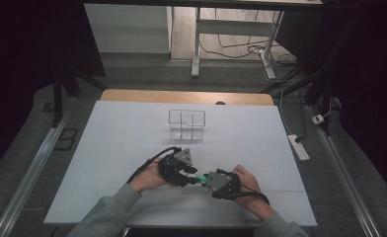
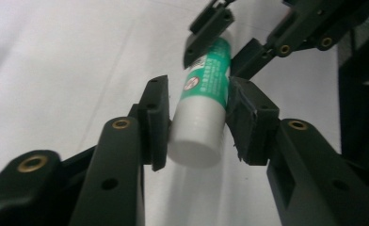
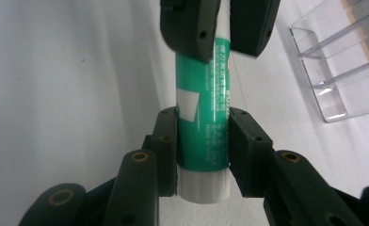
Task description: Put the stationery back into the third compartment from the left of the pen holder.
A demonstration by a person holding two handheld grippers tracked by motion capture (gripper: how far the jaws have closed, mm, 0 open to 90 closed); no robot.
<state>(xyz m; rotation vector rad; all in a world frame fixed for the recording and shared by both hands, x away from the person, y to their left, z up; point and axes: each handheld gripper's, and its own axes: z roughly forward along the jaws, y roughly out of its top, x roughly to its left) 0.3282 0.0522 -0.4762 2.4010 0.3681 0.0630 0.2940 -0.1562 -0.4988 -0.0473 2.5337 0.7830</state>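
Glue stick [image 3: 204,136] sits level between my two grippers, above the table [image 1: 107,163] near its front edge. My right gripper [image 3: 202,146] pinches the green barrel near one end; my left gripper [image 2: 197,123] has both pads against the white end. I judge it light, rigid and smooth, so it may twist or slip under a weak squeeze. Best hold is across the barrel, clear of the cap. Clear organizer [image 1: 187,124] stands well beyond.

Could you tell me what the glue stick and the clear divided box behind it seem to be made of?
Glue stick: likely smooth plastic, a white tube with a glossy green printed label that catches light. Divided box: probably clear acrylic or similar hard plastic, see-through walls with bright glinting edges.
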